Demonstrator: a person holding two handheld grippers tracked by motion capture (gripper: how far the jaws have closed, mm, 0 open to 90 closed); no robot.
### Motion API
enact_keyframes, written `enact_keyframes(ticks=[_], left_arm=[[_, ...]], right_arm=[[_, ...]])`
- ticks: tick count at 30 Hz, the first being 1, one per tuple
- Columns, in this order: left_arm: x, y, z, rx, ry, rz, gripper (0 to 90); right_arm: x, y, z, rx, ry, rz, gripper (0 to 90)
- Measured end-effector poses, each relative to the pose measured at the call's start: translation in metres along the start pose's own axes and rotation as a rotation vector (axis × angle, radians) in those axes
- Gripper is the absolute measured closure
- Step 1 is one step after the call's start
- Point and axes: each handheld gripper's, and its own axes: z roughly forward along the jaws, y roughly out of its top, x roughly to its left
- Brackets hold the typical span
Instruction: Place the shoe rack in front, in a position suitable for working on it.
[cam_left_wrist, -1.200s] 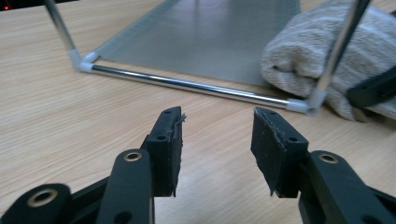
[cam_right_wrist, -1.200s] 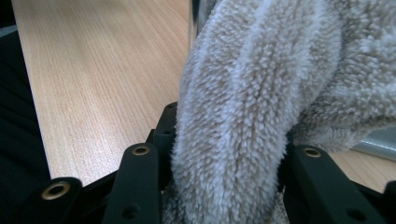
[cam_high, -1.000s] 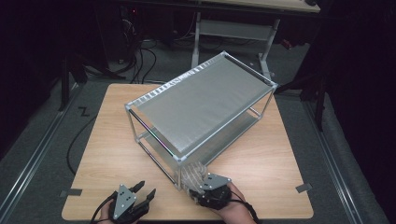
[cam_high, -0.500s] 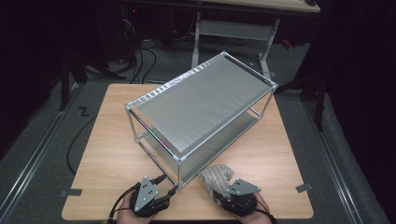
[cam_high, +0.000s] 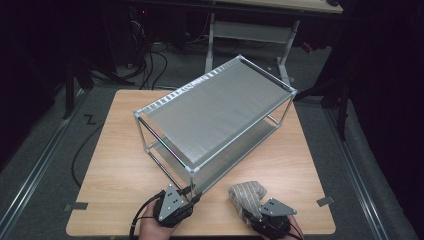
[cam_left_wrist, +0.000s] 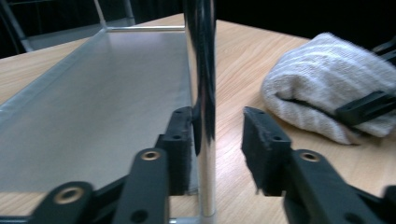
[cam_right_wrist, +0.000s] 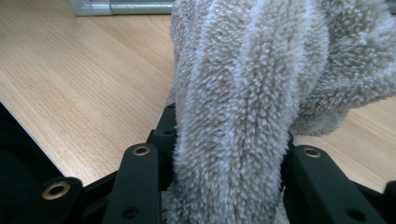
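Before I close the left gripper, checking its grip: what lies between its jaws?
The rack's post, in the left gripper view; one pad touches it, the other stands apart.

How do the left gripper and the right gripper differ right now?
The left gripper straddles the rack's shiny corner post, jaws just closing, one pad touching and a gap at the other; the right gripper is clamped on the fluffy grey towel. Left meets rigid metal, right soft cloth. Both sit at the table's near edge.

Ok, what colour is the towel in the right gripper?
The towel is light grey-beige with faint paler stripes; the right gripper view shows it best.
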Motion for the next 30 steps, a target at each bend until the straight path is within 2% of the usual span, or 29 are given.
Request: enact_keyframes(ticks=[2,4,8,12,17,21,24,26,30], left_arm=[[0.001,0.0,-0.001,0.005,-0.01,0.0,79.0],[0.002,0.001,-0.002,0.012,-0.021,-0.012,79.6],[-0.003,-0.001,-0.006,0.01,-0.052,-0.009,79.9],[-0.012,-0.003,-0.017,0.016,-0.069,0.025,79.4],[-0.027,-0.008,-0.036,0.024,-0.083,0.044,79.0],[-0.036,-0.012,-0.05,0.029,-0.081,0.055,78.8],[-0.039,-0.014,-0.059,0.039,-0.063,0.057,78.7],[-0.039,-0.017,-0.064,0.039,-0.054,0.046,78.7],[-0.038,-0.02,-0.073,0.045,-0.031,0.041,78.8]], right_arm=[[0.0,-0.001,0.0,-0.001,-0.002,0.002,60.1],[-0.001,0.0,0.0,-0.003,-0.002,0.004,60.1],[-0.002,0.002,0.001,-0.012,0.002,0.003,60.1],[-0.005,0.012,0.005,-0.043,0.0,-0.004,60.2],[-0.009,0.033,0.017,-0.085,-0.006,-0.023,60.2],[-0.015,0.052,0.034,-0.097,-0.002,-0.034,60.1],[-0.021,0.065,0.051,-0.089,0.002,-0.036,60.1],[-0.025,0.072,0.065,-0.066,-0.013,-0.041,60.1],[-0.029,0.077,0.09,0.006,0.0,-0.028,60.0]])
